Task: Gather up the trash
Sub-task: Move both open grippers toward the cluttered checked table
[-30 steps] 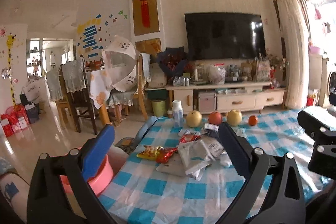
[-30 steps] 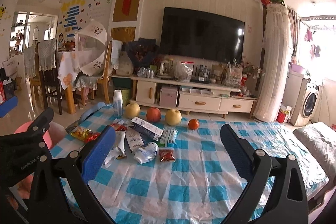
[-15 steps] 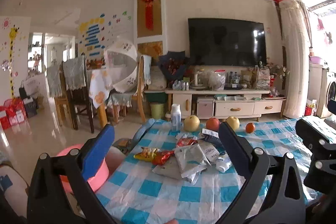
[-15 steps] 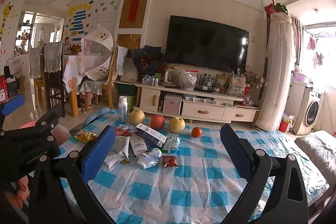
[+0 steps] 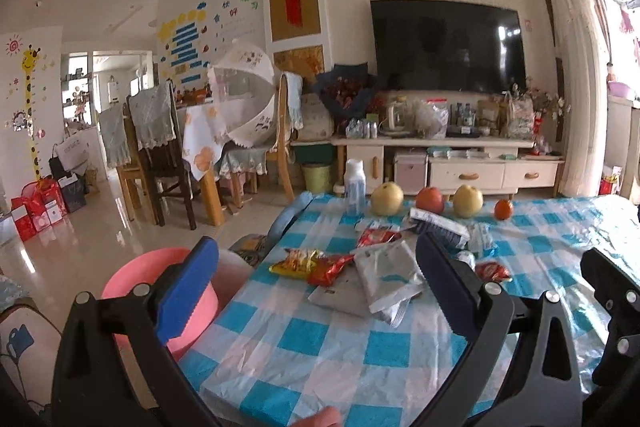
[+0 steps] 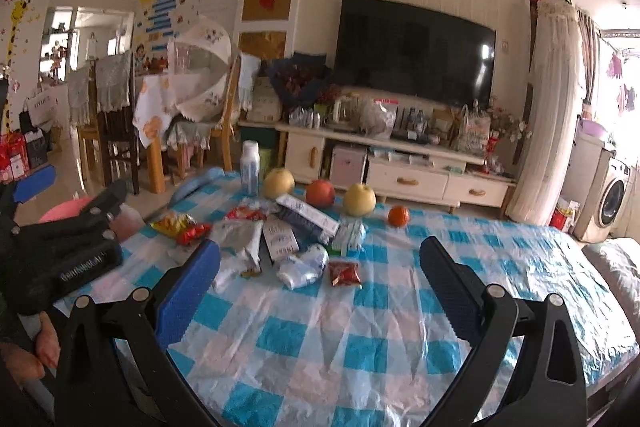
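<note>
The pink basin [image 5: 132,277] sits half hidden behind the left tongs' blue finger [image 5: 186,289].

Bright daylight from the right window [image 6: 624,75], blown-out glare, strong fisheye bending, dark vignetted corners

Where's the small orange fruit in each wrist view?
Left wrist: the orange sits right of centre, at the right end of the fruit row on the far table edge.
Right wrist: the orange sits just right of centre, in the same spot.
Shared landmark: the red apple between two pears.
</note>
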`<state>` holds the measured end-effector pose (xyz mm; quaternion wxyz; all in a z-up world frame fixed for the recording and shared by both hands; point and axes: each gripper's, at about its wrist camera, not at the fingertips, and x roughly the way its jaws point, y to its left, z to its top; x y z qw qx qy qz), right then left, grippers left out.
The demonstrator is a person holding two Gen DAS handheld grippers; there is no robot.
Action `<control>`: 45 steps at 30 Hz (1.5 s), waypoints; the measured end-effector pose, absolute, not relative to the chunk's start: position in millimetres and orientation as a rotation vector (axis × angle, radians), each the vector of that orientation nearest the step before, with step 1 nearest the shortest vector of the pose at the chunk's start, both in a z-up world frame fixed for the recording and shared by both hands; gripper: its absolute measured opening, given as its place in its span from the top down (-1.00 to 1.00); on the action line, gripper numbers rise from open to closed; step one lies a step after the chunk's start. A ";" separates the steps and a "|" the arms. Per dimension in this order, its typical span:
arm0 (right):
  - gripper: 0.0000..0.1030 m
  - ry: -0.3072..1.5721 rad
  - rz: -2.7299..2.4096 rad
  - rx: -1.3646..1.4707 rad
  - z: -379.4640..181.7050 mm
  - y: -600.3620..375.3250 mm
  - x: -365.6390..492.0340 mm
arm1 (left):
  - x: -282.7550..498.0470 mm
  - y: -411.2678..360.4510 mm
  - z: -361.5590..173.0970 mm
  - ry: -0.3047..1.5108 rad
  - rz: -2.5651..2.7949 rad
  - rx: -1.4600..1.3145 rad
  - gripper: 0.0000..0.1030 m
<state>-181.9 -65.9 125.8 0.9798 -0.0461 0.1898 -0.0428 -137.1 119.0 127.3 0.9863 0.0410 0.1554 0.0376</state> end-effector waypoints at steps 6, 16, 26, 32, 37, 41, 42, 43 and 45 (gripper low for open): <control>-0.91 0.467 -0.088 -0.062 93.5 -75.2 -161.4 | -114.8 124.8 98.9 0.374 0.106 0.099 -0.93; -0.91 0.603 -0.037 -0.035 43.2 -88.6 -127.3 | -87.4 125.6 54.3 0.470 0.042 0.123 -0.93; -0.91 0.651 -0.074 -0.042 21.8 -99.3 -106.5 | -74.4 131.7 41.5 0.445 0.079 0.109 -0.93; -0.91 0.676 -0.074 -0.026 15.5 -106.2 -95.1 | -66.6 131.9 41.5 0.488 0.053 0.119 -0.93; -0.91 0.726 -0.044 0.049 7.9 -118.8 -81.9 | -58.3 123.6 37.9 0.536 0.014 0.168 -0.93; -0.91 0.734 -0.020 0.068 5.3 -125.6 -73.8 | -45.6 123.0 32.9 0.626 -0.051 0.144 -0.93; -0.91 0.737 0.000 0.079 4.4 -128.4 -69.8 | -41.4 122.4 32.2 0.644 -0.070 0.140 -0.93; -0.91 0.744 0.011 0.088 3.3 -131.5 -65.1 | -35.9 120.4 31.3 0.658 -0.091 0.146 -0.93; -0.91 0.759 0.039 0.118 0.9 -137.9 -55.9 | -29.4 115.9 29.2 0.670 -0.122 0.165 -0.93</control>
